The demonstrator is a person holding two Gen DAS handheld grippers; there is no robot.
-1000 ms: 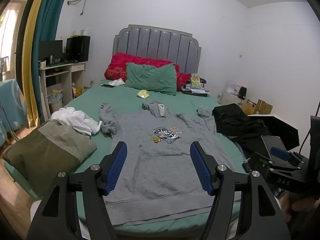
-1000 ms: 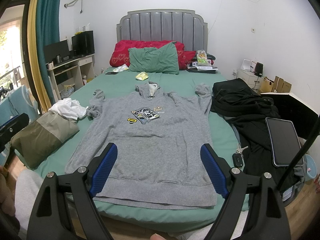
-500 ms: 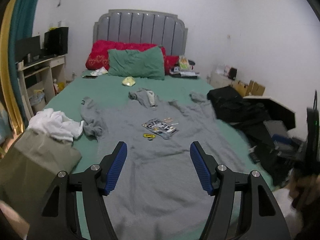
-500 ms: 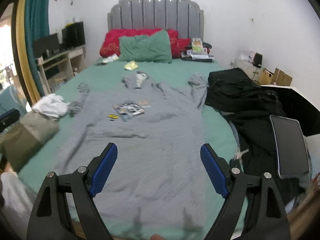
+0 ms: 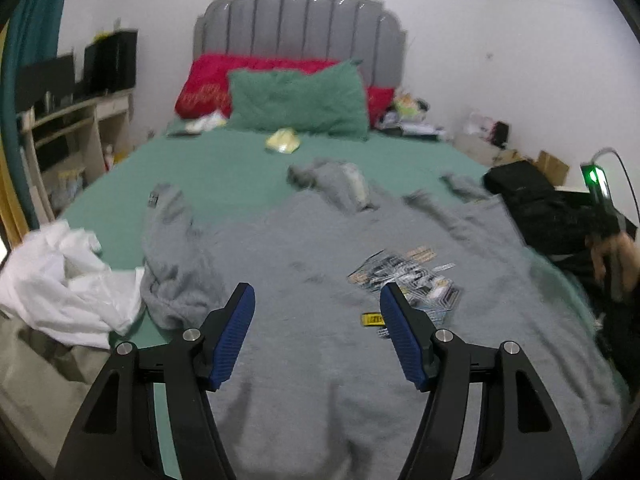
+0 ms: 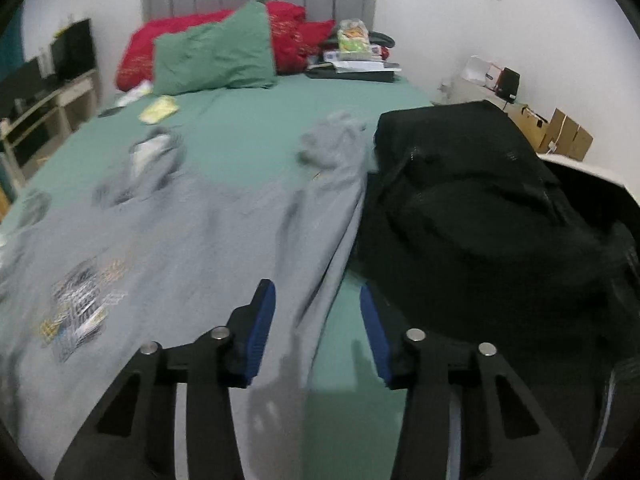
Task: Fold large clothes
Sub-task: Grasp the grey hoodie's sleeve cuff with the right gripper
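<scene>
A large grey hoodie (image 5: 320, 264) with a printed chest patch (image 5: 408, 280) lies face up, spread flat on the green bed (image 5: 224, 176). Its left sleeve (image 5: 172, 248) is bunched at the left; its right sleeve (image 6: 332, 200) runs along the right beside a black pile. My left gripper (image 5: 316, 304) is open and empty, low over the hoodie's chest. My right gripper (image 6: 318, 300) is open and empty, jaws partly closed in, straddling the hoodie's right side edge (image 6: 320, 304) near the sleeve. The hoodie also shows in the right wrist view (image 6: 180, 248).
Black clothes (image 6: 480, 208) are heaped on the bed's right side, touching the sleeve. White cloth (image 5: 56, 280) and an olive garment (image 5: 36, 368) lie at the left. Green (image 5: 296, 100) and red pillows (image 5: 204, 88) lie at the headboard. A desk (image 5: 68, 128) stands left.
Both grippers moved forward and down over the hoodie. The right gripper swung right to the hoodie's right edge and its jaws narrowed. The left stayed open over the chest.
</scene>
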